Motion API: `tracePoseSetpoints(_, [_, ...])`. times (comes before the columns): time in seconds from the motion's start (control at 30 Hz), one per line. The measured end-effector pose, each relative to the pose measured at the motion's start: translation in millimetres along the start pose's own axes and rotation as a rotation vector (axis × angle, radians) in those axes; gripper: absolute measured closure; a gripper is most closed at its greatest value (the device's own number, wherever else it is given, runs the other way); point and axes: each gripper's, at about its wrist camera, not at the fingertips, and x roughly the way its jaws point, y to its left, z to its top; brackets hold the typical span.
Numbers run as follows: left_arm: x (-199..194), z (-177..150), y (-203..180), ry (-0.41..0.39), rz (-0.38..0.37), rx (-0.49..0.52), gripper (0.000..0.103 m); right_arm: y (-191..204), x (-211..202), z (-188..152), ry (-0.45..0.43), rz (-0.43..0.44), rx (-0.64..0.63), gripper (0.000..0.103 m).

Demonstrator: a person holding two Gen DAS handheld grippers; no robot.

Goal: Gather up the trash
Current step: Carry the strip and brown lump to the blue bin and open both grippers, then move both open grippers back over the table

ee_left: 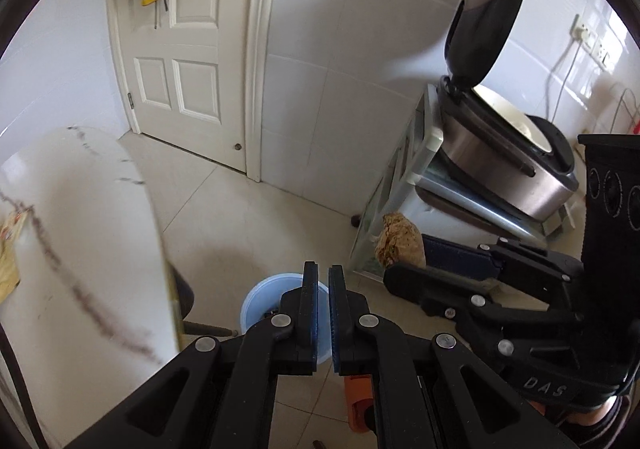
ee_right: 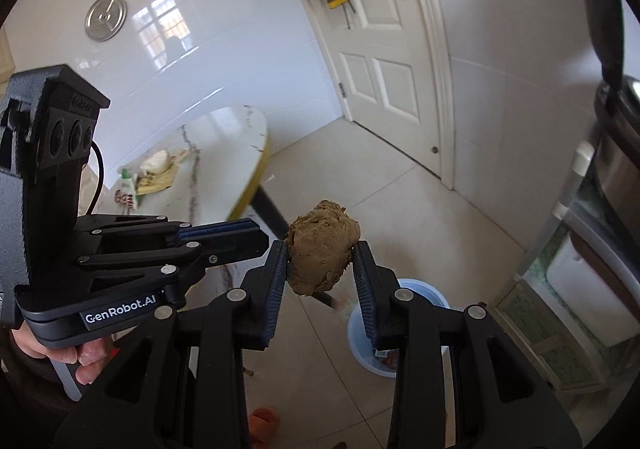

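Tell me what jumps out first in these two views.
The brown crumpled lump clamped in the right gripper, above the floor near the blue bin. The left gripper is shut and empty, with that bin just beyond its fingertips. At right, a rice cooker stands with its lid up.

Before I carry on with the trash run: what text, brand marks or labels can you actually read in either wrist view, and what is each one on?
"GenRobot.AI": white print on the base of the left claw, seen in the right wrist view.
"DAS": raised letters on the body of the right claw, seen in the left wrist view.
Packets on the marble table: print too small and blurred to read.
Small embossed mark on top of the left claw's camera housing: unreadable.
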Motion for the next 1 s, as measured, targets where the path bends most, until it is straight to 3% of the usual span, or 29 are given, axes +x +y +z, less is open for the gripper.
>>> tracePoseSetpoints(0.13, [25.4,14.5,-7.6,0.030,0.063,0.010,0.096,-22.5,11.8,-1.8,0.023,-0.017,0.039,0.071])
tracePoseSetpoints(0.17, [28.2,15.7,-10.8,0.027,0.075,0.015,0.090,-25.8,14.4,-2.4,0.027,-0.018,0.045,0.071])
tracePoseSetpoints(0.27, [35.1,19.6,-14.9,0.028,0.129,0.024,0.059,-34.0,23.2,-4.1,0.038,-0.016,0.064,0.067])
tracePoseSetpoints(0.3, [34.8,21.0,-15.8,0.016,0.148,0.024,0.054,-36.2,24.6,-3.7,0.036,-0.022,0.070,0.065])
tracePoseSetpoints(0.4, [33.1,23.7,-14.0,0.000,0.173,0.009,0.052,-39.4,26.8,-1.8,0.032,-0.033,0.082,0.053])
tracePoseSetpoints(0.57, [20.3,23.4,-12.8,-0.037,0.189,-0.008,0.043,-30.3,13.8,4.1,0.002,-0.050,0.065,0.048])
tracePoseSetpoints(0.73, [-34.0,-4.9,-5.2,-0.113,0.202,-0.027,0.034,0.9,-10.5,13.3,-0.040,-0.059,0.004,0.041])
tracePoseSetpoints(0.8, [-61.5,-20.1,3.8,-0.153,0.219,-0.033,0.022,19.9,-20.4,17.6,-0.062,-0.058,-0.030,0.039])
tracePoseSetpoints(1.0, [-133.5,-63.7,50.3,-0.236,0.315,-0.087,0.007,90.9,-27.0,32.3,-0.096,-0.028,-0.148,0.033])
